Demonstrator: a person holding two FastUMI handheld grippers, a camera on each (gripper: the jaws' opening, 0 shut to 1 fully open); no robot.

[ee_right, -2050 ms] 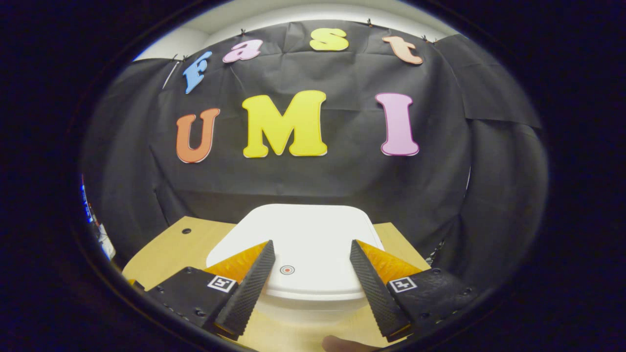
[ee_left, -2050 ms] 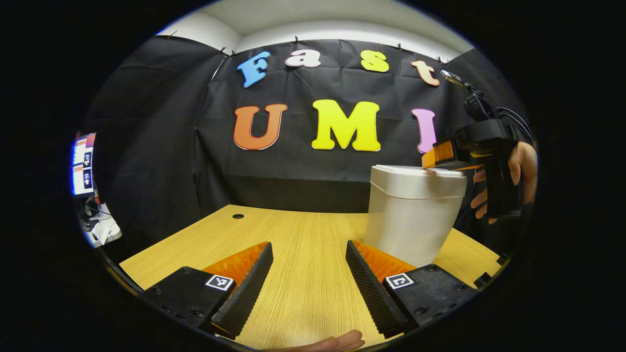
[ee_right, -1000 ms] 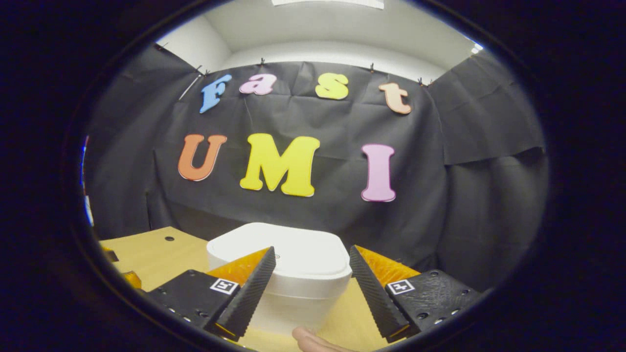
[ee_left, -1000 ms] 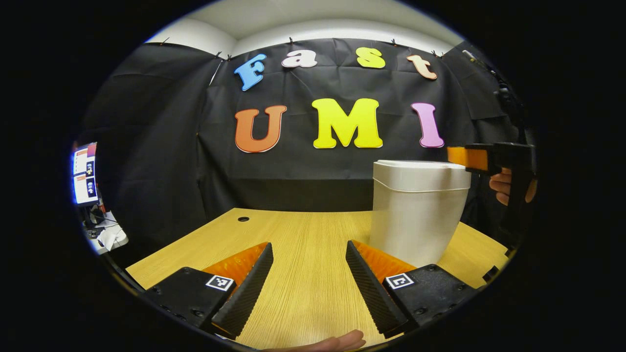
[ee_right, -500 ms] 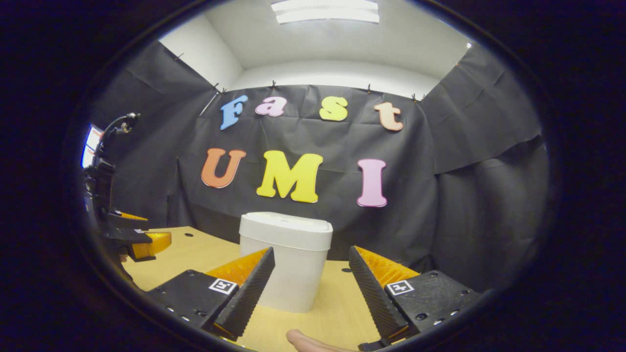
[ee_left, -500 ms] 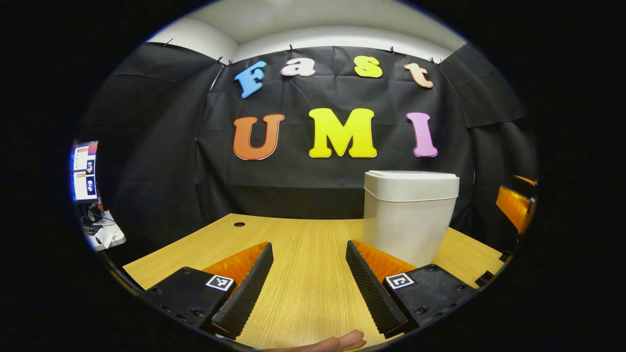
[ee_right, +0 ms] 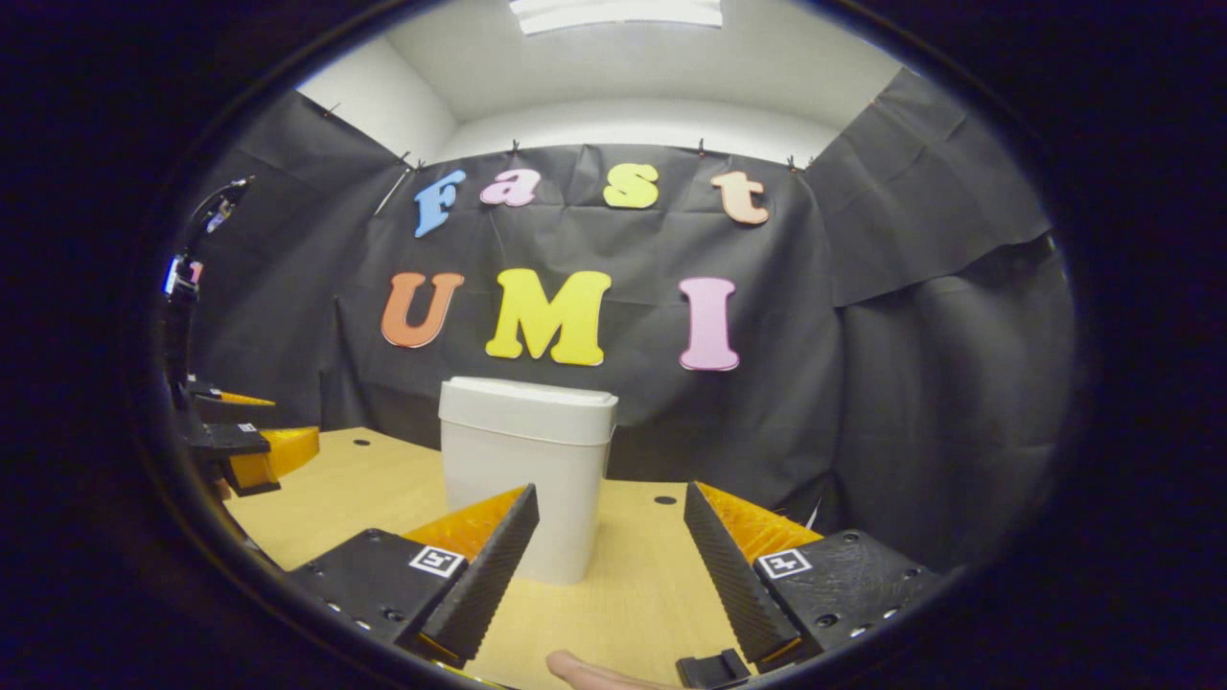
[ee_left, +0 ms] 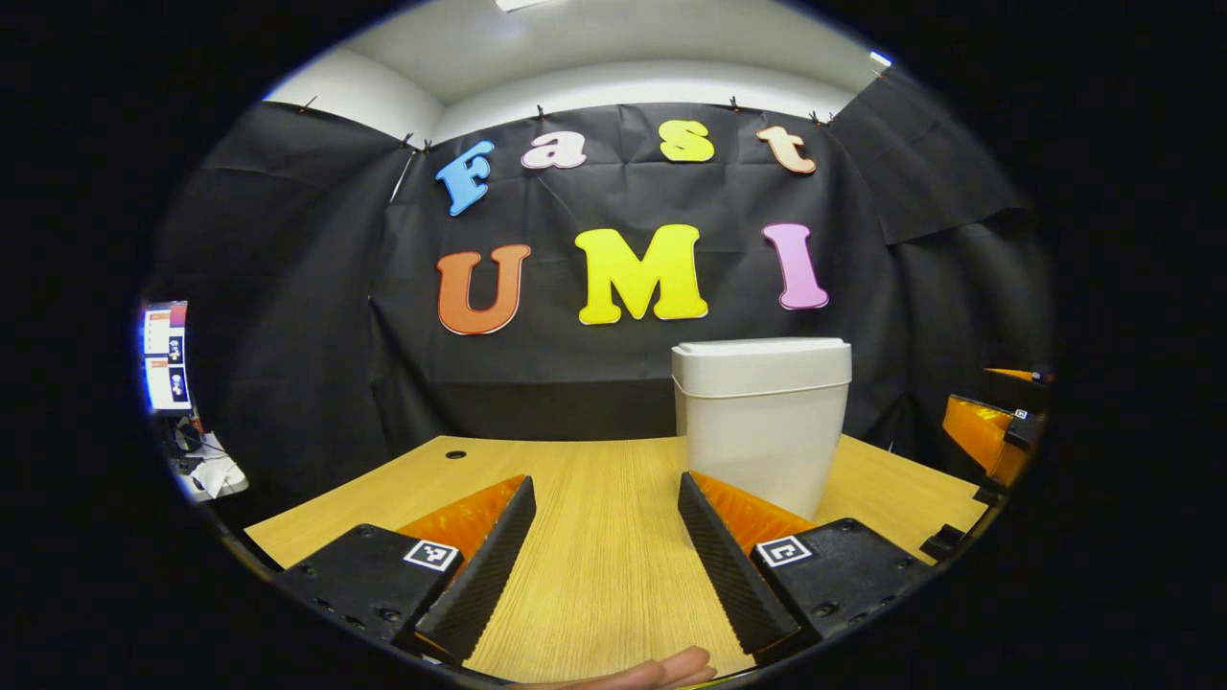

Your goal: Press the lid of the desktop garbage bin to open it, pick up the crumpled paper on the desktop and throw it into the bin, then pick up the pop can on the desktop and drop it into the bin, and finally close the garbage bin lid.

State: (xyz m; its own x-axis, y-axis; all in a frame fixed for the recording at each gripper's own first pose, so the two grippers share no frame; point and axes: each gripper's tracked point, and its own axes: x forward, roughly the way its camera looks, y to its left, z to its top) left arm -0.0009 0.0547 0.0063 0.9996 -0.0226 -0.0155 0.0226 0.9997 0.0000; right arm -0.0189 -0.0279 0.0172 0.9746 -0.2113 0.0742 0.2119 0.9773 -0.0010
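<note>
Two grippers are held low over the bench (ee_left: 594, 537), and neither is carrying anything. Your left gripper (ee_left: 604, 561) points forward along the wood grain with its fingers spread wide apart; bare bench surface lies between them. At the bottom edge of the left gripper view, a fingertip (ee_left: 661, 671) of your holding hand protrudes just below the fingers. Your right gripper (ee_right: 609, 565) is posed the same way, level and forward-facing, fingers wide apart, with a fingertip (ee_right: 585, 671) of that hand visible at the bottom edge of the right gripper view.

Beyond the fingers stands the garbage bin (ee_left: 762, 436), upright on the bench with its lid (ee_left: 762, 362) seated flat on top. In the left gripper view the bin sits right of centre, its base partly hidden behind the right-hand finger. In the right gripper view the bin (ee_right: 525, 470) appears left of centre, its lower part behind the left-hand finger. Neither gripper touches it.

Each view shows the opposite gripper at its margin. The left gripper view places the right gripper (ee_left: 992, 426) at the far right edge, beside the bench end. The right gripper view places the left gripper (ee_right: 244, 446) at the far left edge, over the bench, with a cable rising above it.

Items particular to one view: the left gripper view includes a lit monitor (ee_left: 165, 355) and cluttered surface at far left. The right gripper view includes a ceiling light (ee_right: 613, 11) overhead and a second cable hole (ee_right: 664, 500) in the bench right of the bin. Behind everything hangs the black cloth wall (ee_left: 288, 316).
</note>
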